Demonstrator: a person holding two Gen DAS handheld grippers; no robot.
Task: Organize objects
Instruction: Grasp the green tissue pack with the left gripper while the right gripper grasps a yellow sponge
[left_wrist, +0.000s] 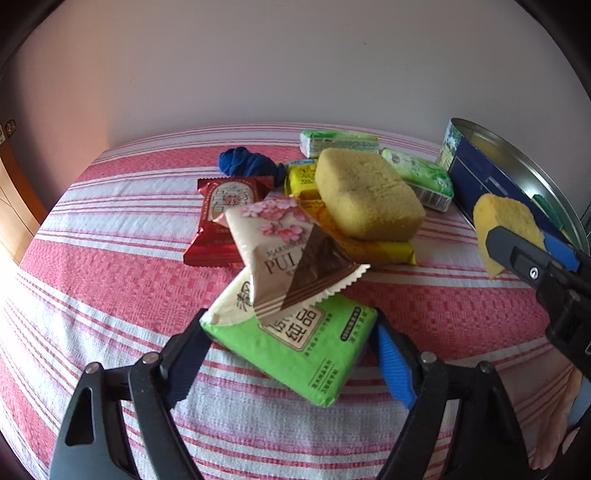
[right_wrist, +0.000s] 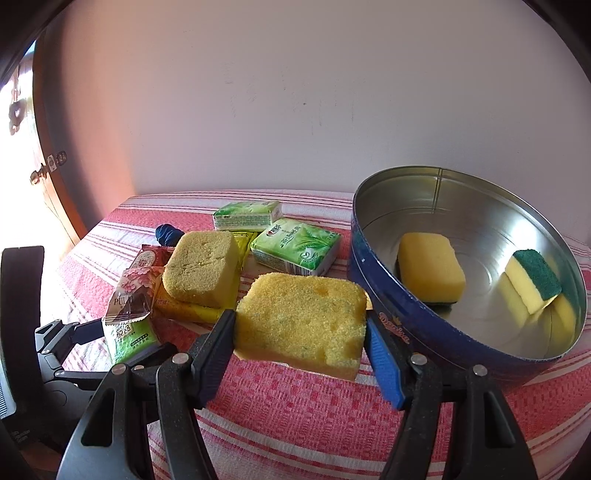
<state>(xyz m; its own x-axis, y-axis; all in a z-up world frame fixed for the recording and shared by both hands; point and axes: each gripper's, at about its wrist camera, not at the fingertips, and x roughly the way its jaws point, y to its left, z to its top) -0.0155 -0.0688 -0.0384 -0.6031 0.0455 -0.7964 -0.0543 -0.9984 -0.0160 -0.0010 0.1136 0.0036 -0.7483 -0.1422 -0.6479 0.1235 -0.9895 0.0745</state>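
My left gripper (left_wrist: 290, 325) is shut on a green tissue pack (left_wrist: 306, 358) that lies on the striped red cloth (left_wrist: 110, 295). A pink blossom snack packet (left_wrist: 277, 243) leans on the pack's far end. My right gripper (right_wrist: 299, 319) is shut on a yellow sponge (right_wrist: 303, 321), held just above the cloth, left of the round blue tin (right_wrist: 388, 325). The tin holds a yellow sponge (right_wrist: 430, 273) and a green-backed sponge (right_wrist: 532, 280). The left wrist view shows the right gripper (left_wrist: 524, 240) with its sponge (left_wrist: 506, 221) in front of the tin (left_wrist: 480, 177).
A pile sits mid-cloth: a large sponge (left_wrist: 369, 192) on yellow packets (left_wrist: 373, 251), a red packet (left_wrist: 221, 221), a blue cloth ball (left_wrist: 247, 162) and two green tissue packs (left_wrist: 340, 142) (left_wrist: 421, 177). A pale wall runs behind, with a wooden door (right_wrist: 55, 192) at the left.
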